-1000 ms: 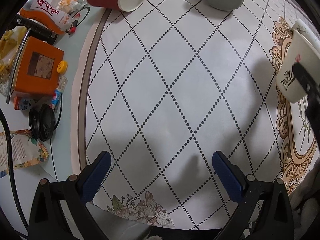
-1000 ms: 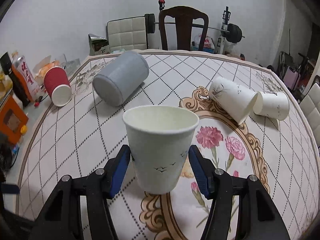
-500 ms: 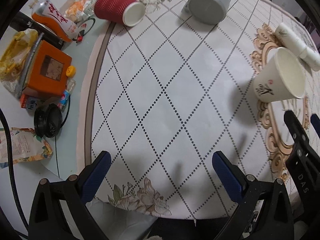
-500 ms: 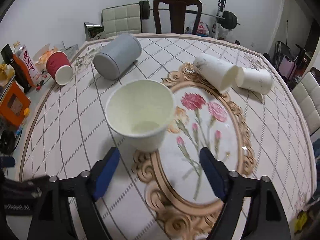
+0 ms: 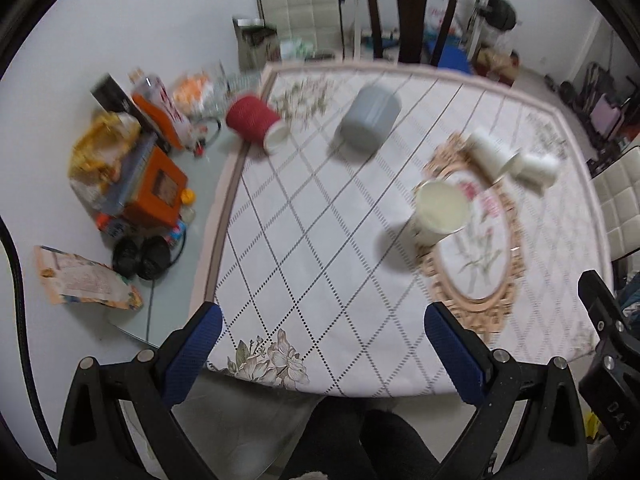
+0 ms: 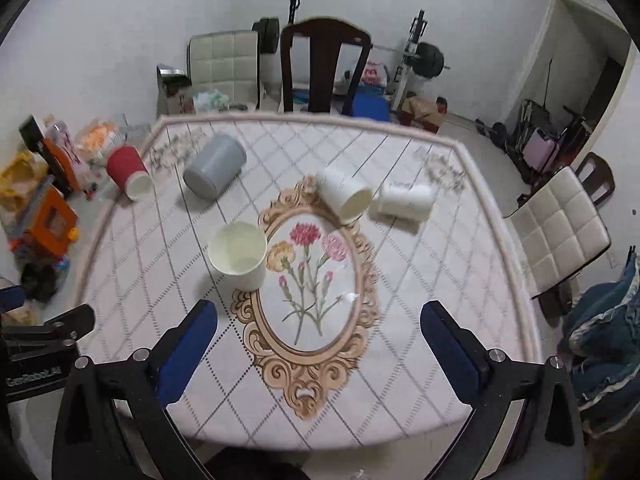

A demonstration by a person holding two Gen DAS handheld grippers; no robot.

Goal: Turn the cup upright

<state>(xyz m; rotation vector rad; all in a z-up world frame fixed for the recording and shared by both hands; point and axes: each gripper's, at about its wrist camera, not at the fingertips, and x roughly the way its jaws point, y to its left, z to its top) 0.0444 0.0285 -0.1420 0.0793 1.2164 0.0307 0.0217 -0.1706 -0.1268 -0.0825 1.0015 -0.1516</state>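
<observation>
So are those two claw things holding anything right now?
Left gripper: open, holding nothing.
Right gripper: open, holding nothing; the white cup stands free.

The table point(image 6: 460, 280) is covered by a white cloth crossed with dotted black diamonds, on which pink and yellow flowers are framed by a gold scrolled oval. A cream-white cup point(image 6: 239, 255), a ribbed red cup point(image 6: 129, 173) and a plain grey cup point(image 6: 214, 165) are seen. Blue pads are borne on black hand-held grippers.
</observation>
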